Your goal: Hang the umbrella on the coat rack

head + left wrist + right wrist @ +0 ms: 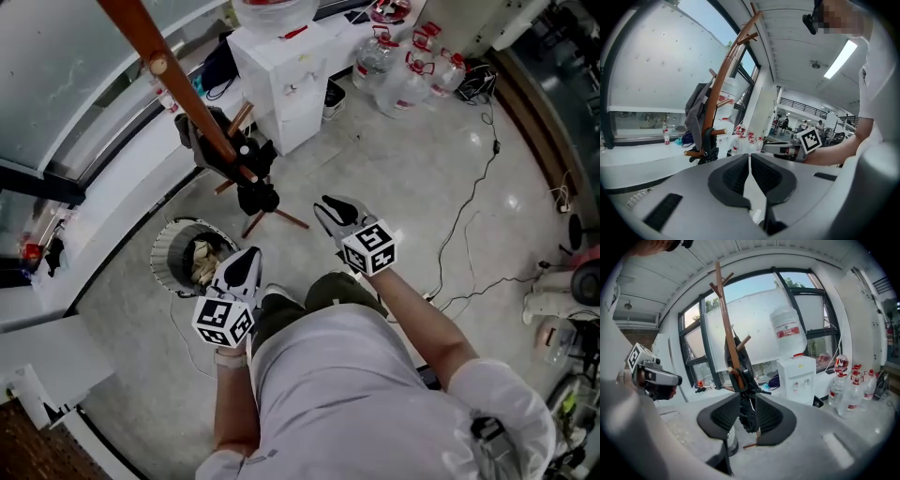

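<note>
The brown wooden coat rack leans across the upper left of the head view. A black folded umbrella hangs on it low down, under a dark grey garment. Neither gripper touches it. My left gripper is shut and empty, below and a little left of the umbrella. My right gripper is shut and empty, to the umbrella's right. In the right gripper view the umbrella and the rack show well beyond the jaws of the right gripper. The left gripper view has the rack ahead on the left.
A white water dispenser stands behind the rack, with several water bottles to its right. A wire waste basket with crumpled paper sits left of my left gripper. Cables trail over the floor on the right.
</note>
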